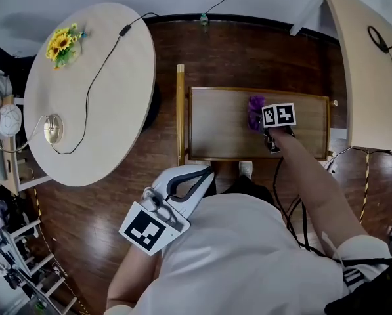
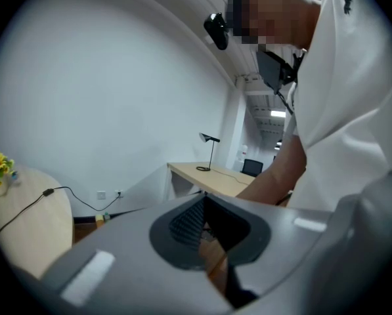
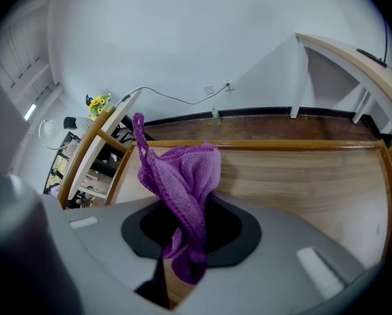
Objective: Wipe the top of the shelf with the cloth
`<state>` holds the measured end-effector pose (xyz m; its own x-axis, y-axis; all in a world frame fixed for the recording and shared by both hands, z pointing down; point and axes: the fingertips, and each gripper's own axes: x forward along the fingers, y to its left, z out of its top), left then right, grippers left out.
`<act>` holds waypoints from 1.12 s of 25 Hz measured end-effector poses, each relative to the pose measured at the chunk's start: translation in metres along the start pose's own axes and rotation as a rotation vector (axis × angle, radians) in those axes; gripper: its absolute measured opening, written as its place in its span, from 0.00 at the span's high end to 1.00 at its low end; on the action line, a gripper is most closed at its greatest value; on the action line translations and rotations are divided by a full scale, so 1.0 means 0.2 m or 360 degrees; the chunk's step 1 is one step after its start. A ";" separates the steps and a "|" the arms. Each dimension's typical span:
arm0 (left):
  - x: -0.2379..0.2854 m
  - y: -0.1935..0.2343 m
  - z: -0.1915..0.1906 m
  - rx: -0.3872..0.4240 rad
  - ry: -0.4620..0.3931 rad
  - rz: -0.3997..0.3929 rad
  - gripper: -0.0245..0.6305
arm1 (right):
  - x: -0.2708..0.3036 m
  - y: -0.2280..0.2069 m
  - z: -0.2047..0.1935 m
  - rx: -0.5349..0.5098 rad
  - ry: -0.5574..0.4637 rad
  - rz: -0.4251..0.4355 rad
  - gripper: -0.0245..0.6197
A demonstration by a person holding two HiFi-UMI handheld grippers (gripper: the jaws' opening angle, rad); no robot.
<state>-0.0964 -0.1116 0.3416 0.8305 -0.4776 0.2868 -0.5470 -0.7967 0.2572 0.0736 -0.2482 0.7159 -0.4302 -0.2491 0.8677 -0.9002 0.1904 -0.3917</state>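
Note:
The wooden shelf top (image 1: 222,128) lies in front of me, with raised rims along its edges. A purple cloth (image 1: 254,112) hangs bunched over its right half, and my right gripper (image 1: 261,119) is shut on it. The right gripper view shows the cloth (image 3: 182,176) rising out of the pinched jaws of that gripper (image 3: 189,238), drooping over the light wood surface (image 3: 301,182). My left gripper (image 1: 204,173) is held close to my body, short of the shelf's near left corner. Seen in its own view, this left gripper (image 2: 205,227) has its jaws together with nothing between them.
A round pale table (image 1: 110,136) stands to the left with sunflowers (image 1: 63,43) and a black cable (image 1: 90,90). A light desk (image 1: 366,71) is at the right. An upright wooden rail (image 1: 180,110) borders the shelf's left side. Dark wood floor (image 1: 248,51) lies beyond.

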 end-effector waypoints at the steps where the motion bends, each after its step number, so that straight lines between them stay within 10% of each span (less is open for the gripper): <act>1: -0.02 0.01 -0.01 -0.0003 -0.0005 0.0003 0.93 | 0.03 0.06 0.00 -0.0011 0.0006 0.0019 0.81; 21: -0.36 0.15 -0.17 -0.0054 0.0034 0.0086 0.93 | 0.44 1.07 0.06 -0.0133 0.0036 0.0441 0.81; 28: -0.33 0.13 -0.14 -0.0036 0.0037 0.0030 0.93 | 0.31 0.98 0.02 -0.0151 -0.0025 0.0500 0.81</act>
<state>-0.1681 -0.0901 0.3556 0.8173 -0.4837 0.3131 -0.5652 -0.7789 0.2719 -0.1298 -0.2299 0.6922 -0.6876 -0.1785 0.7038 -0.7132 0.3478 -0.6086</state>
